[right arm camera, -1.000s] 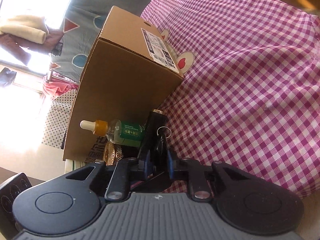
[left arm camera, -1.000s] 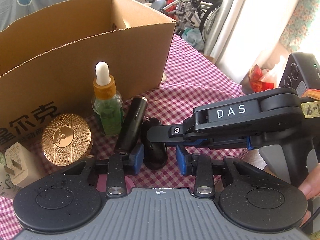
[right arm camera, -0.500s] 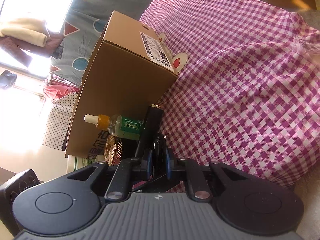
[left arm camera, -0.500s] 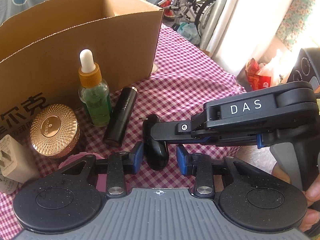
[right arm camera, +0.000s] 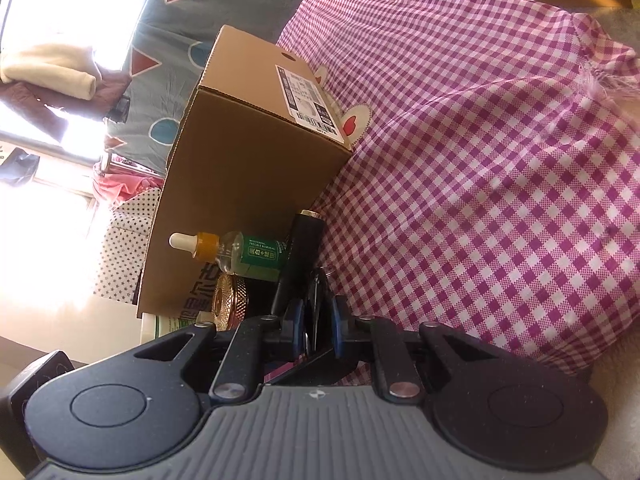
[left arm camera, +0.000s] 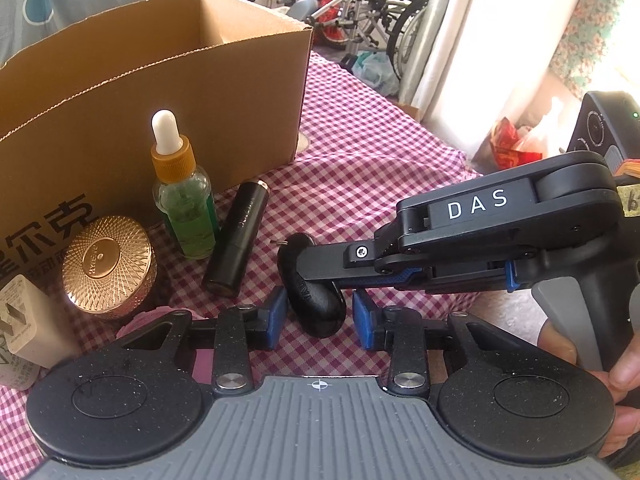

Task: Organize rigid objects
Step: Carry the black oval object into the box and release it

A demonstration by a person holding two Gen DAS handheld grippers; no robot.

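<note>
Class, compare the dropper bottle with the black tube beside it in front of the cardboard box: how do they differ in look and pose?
1. The dropper bottle is clear glass with green contents; the black tube is opaque.
2. The dropper bottle stands upright; the black tube lies on the checked cloth.
3. The dropper bottle has a white bulb on an amber collar; the black tube ends in a small metallic rim.
Both sit ungripped before the cardboard box.

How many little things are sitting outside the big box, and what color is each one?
Black: 2, the tube and the oval key fob
Green: 1, the dropper bottle
Gold: 1, the round jar
White: 1, the plug charger
Pink: 1, partly hidden thing
Total: 6
</note>
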